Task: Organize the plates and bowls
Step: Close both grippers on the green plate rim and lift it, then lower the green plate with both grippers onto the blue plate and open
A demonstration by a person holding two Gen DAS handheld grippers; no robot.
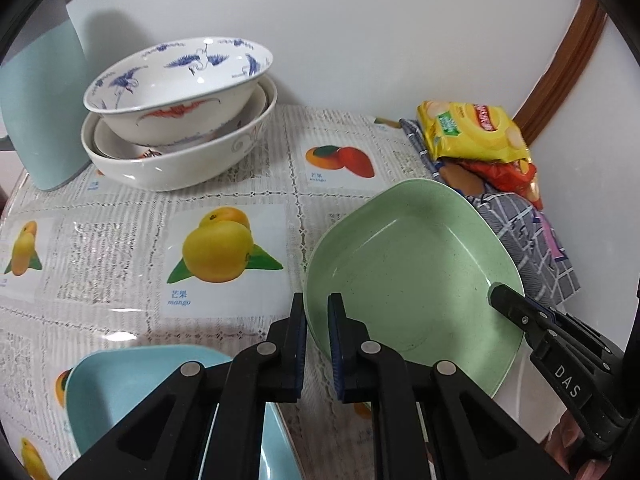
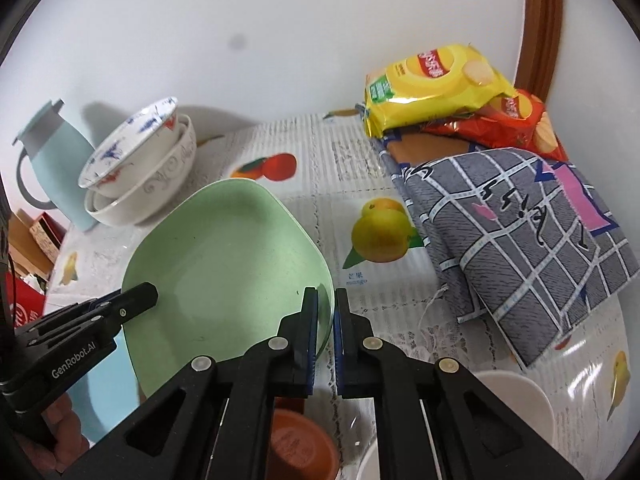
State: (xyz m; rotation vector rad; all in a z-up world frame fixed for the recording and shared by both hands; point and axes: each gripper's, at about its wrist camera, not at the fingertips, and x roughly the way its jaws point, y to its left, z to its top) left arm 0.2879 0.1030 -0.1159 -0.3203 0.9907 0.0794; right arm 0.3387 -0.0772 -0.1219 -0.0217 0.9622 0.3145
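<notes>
A pale green square plate (image 1: 408,264) hangs tilted a little above the fruit-print tablecloth (image 1: 120,240), held from both sides. My left gripper (image 1: 317,298) is shut on its left rim. My right gripper (image 1: 498,294) clamps the opposite rim. In the right wrist view the same green plate (image 2: 224,256) has my right gripper (image 2: 326,292) shut on its near right rim and my left gripper (image 2: 146,292) on its left rim. A light blue plate (image 1: 132,384) lies flat below my left gripper. A stack of white bowls (image 1: 180,152), topped by a blue crane-pattern bowl (image 1: 176,80), stands at the back left.
A teal jug (image 1: 40,112) stands left of the bowl stack. Yellow and red snack bags (image 2: 432,84) rest on a grey checked cloth (image 2: 520,240) by the wall. A brown cup (image 2: 304,440) and a white bowl (image 2: 516,400) sit near the front edge.
</notes>
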